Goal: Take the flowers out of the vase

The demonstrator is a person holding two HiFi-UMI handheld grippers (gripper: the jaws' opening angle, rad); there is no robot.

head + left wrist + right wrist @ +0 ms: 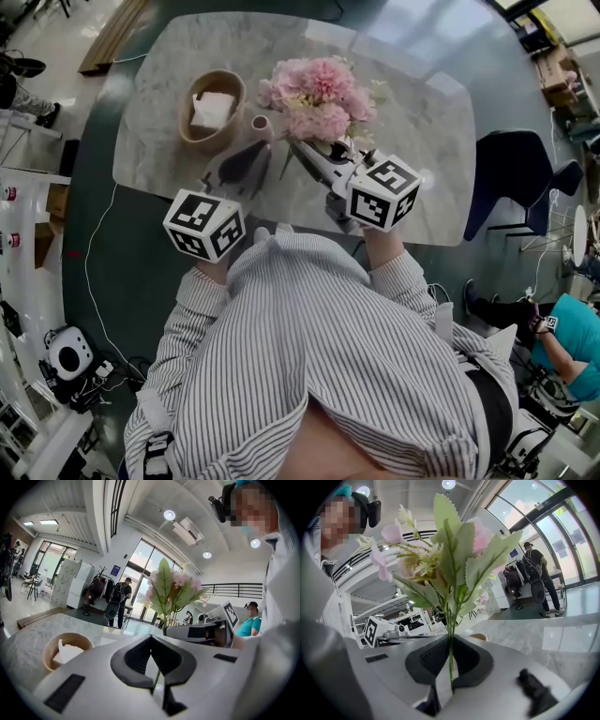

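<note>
Past the striped shirt [309, 347], the right gripper [451, 641] pinches the pink flowers [319, 94] low on their stems, apparently sparing the blooms, just beside the small vase [261, 124] on the marble table [422, 141], while the left gripper [151, 639], jaws pressed together on one thin stem, seemingly steadies them.

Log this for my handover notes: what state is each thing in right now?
Vase: upright, empty.
Right gripper: jaws shut on the flowers by their stems.
Left gripper: jaws shut on a thin green stem.
Flowers: out of the vase, held above the table.
Bowl: upright, holding a tissue.
</note>
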